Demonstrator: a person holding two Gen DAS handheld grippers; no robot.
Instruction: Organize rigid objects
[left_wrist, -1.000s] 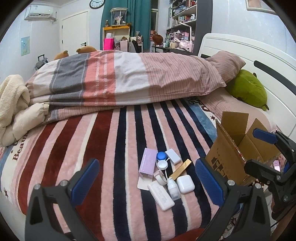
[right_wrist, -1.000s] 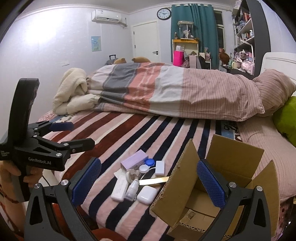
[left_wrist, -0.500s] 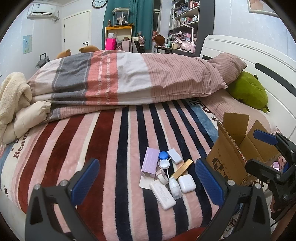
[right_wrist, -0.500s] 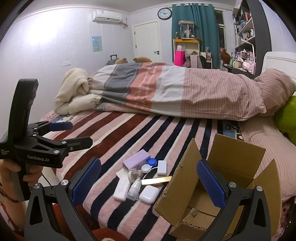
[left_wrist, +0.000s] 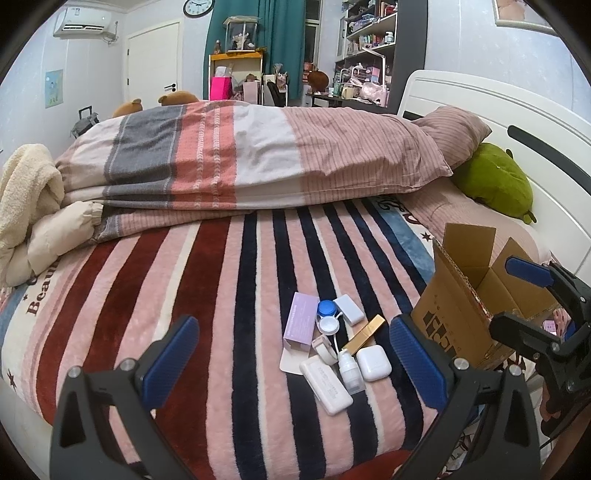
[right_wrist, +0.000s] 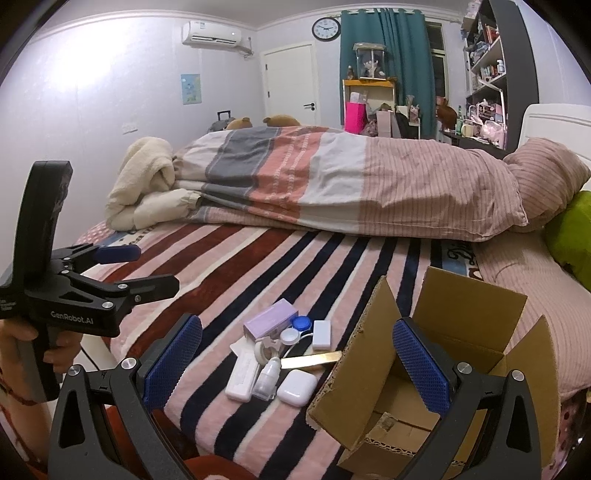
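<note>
A cluster of small items lies on the striped blanket: a purple box (left_wrist: 300, 322) (right_wrist: 270, 322), a blue and white lens case (left_wrist: 326, 314) (right_wrist: 295, 329), a gold bar (left_wrist: 364, 333) (right_wrist: 313, 359), a white earbud case (left_wrist: 373, 363) (right_wrist: 297, 387), a small dropper bottle (left_wrist: 348, 369) (right_wrist: 266, 377) and a flat white case (left_wrist: 325, 384) (right_wrist: 242, 377). An open cardboard box (left_wrist: 469, 306) (right_wrist: 439, 369) stands to their right. My left gripper (left_wrist: 293, 362) hovers open before the cluster, empty. My right gripper (right_wrist: 297, 362) is open too, its right finger over the box.
A folded duvet (left_wrist: 258, 162) and a cream blanket (left_wrist: 29, 206) fill the far side of the bed. A green plush (left_wrist: 493, 182) rests by the white headboard (left_wrist: 517, 122). The bed's near edge runs just under both grippers. A hand (right_wrist: 22, 343) holds the left tool.
Both grippers have crept slightly forward and tilted down, so the cluster and box sit a little higher in view. Nothing on the bed moved.
</note>
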